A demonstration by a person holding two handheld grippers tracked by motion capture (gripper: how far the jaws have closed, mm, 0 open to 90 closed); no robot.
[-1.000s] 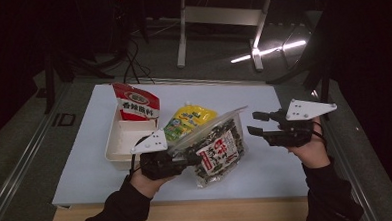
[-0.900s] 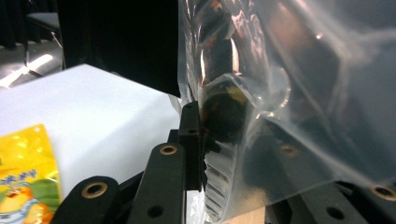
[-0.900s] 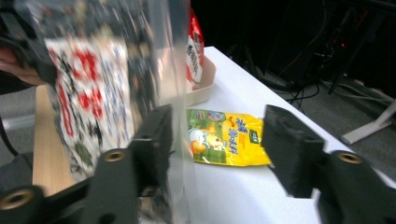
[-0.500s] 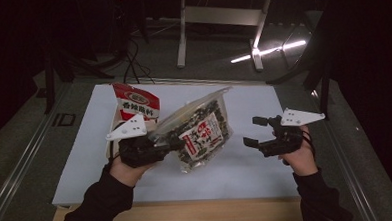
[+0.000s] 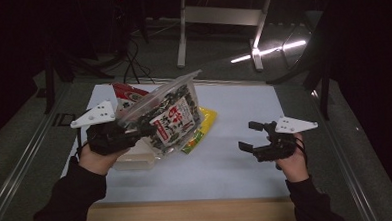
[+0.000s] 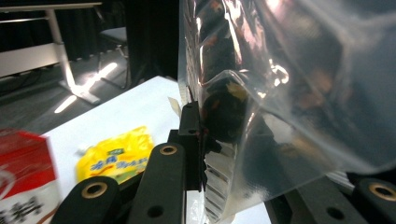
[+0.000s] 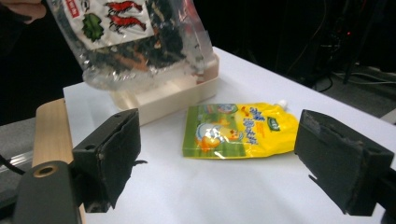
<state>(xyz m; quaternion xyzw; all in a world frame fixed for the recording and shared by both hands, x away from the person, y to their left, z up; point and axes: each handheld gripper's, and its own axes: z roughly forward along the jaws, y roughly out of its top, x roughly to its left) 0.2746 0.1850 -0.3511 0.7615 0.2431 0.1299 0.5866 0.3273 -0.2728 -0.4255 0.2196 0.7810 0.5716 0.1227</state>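
My left gripper (image 5: 146, 128) is shut on the edge of a clear bag of dark seaweed snack (image 5: 170, 116) and holds it tilted in the air over a white tray (image 5: 136, 162). In the left gripper view the black jaws (image 6: 224, 135) clamp the bag (image 6: 289, 93) close up. My right gripper (image 5: 252, 136) hovers low over the right of the mat. Its jaws have just opened wide, and nothing is between them (image 7: 219, 168). A yellow pouch (image 7: 238, 130) lies flat beyond them, with the tray (image 7: 168, 98) and the raised bag (image 7: 130, 37) farther off.
A red and white pouch (image 5: 124, 91) stands behind the bag at the mat's far left. The yellow pouch (image 5: 205, 121) lies mid-mat. A wooden strip (image 5: 188, 218) edges the table front. Dark floor and a white table frame (image 5: 220, 17) lie beyond.
The left gripper has carried the bag left and upward, over the tray, which uncovers the yellow pouch. The right gripper has come away from the bag, opened and sunk toward the mat.
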